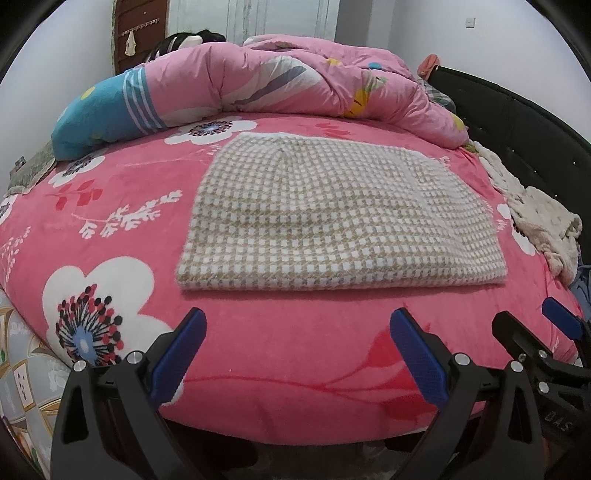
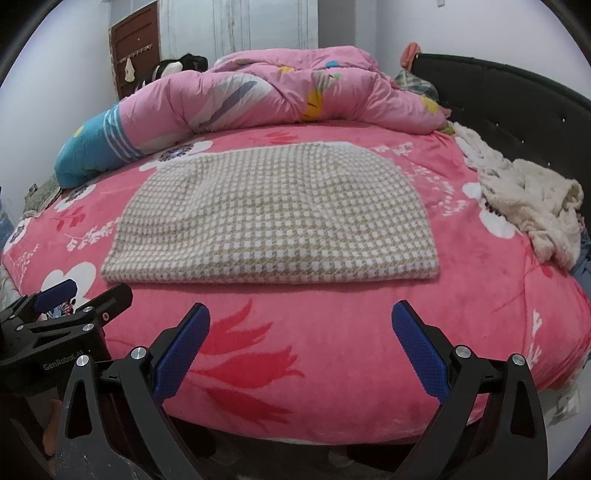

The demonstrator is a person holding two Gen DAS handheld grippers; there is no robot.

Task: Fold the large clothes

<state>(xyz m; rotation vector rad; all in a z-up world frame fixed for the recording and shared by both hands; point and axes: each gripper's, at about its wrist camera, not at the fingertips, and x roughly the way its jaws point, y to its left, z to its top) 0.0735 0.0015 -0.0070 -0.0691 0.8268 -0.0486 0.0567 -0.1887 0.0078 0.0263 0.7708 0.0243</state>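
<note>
We see a fuzzy, woolly checked garment [image 1: 332, 218] lying on a plush, velvety pink sheet [image 1: 280, 332]. Our left gripper [image 1: 297, 354] and right gripper [image 2: 301, 350] are matt black plastic with dimpled blue pads [image 1: 181, 354] and shiny metal rivets. The quilt [image 1: 288, 77] looks smooth; the cream garment [image 2: 532, 199] fleecy.

You get soft, even indoor light in both views, bright enough to read the weave of the folded checked garment [image 1: 332, 218]. Shadows are faint: a thin one lies under its near edge, and it turns dark below the bed [image 2: 332, 354]. The 2 fisheye pictures bow the bed into a dome and end in black corners. Focus is sharp mid-frame, softer toward the rim. The window [image 1: 280, 18] looks pale and washed out.
</note>
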